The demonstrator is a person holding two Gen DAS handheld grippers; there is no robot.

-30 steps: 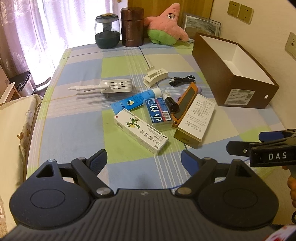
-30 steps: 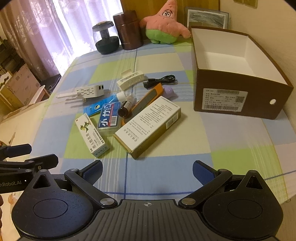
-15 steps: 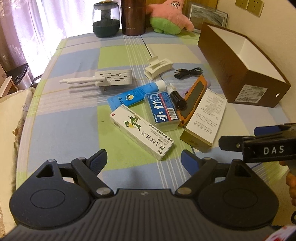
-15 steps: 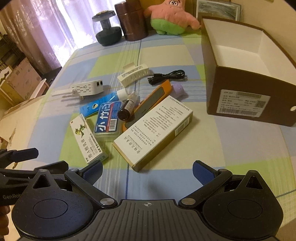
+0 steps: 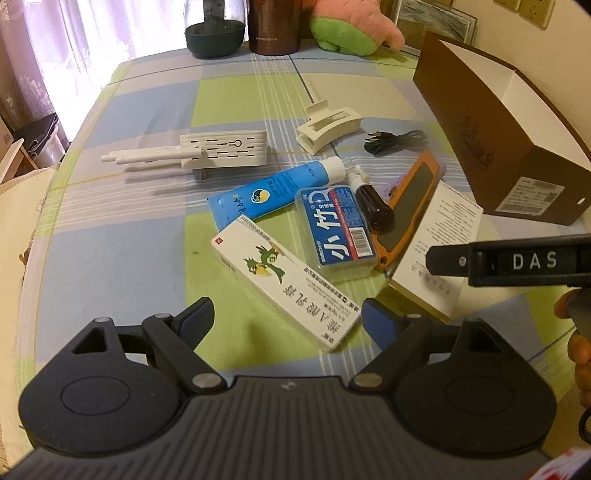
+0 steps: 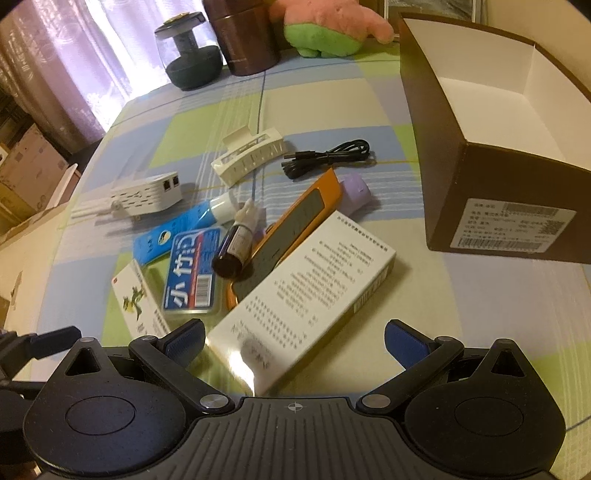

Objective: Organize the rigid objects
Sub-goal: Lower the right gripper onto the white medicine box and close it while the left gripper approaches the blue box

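Note:
A pile of items lies on the checked tablecloth: a white box with a green bird (image 5: 284, 280), a blue clear case (image 5: 334, 229), a blue tube (image 5: 273, 192), a dark small bottle (image 5: 373, 203), an orange device (image 5: 410, 206) and a long white-and-gold box (image 6: 303, 299). My left gripper (image 5: 288, 325) is open, its near end of the bird box between the fingers. My right gripper (image 6: 293, 341) is open around the near end of the long white-and-gold box. An open brown box (image 6: 495, 155) with a white inside stands at the right.
A white router (image 5: 207, 151), a white hair clip (image 5: 328, 127) and a black cable (image 5: 397, 142) lie behind the pile. A purple item (image 6: 354, 192) sits by the orange device. A dark jar (image 6: 190, 55), a brown canister (image 6: 247, 37) and a pink plush (image 6: 328, 26) stand at the back.
Both grippers have moved forward and down toward the pile. The bird box end now lies between the left fingers, the long box end between the right fingers. Both stay open.

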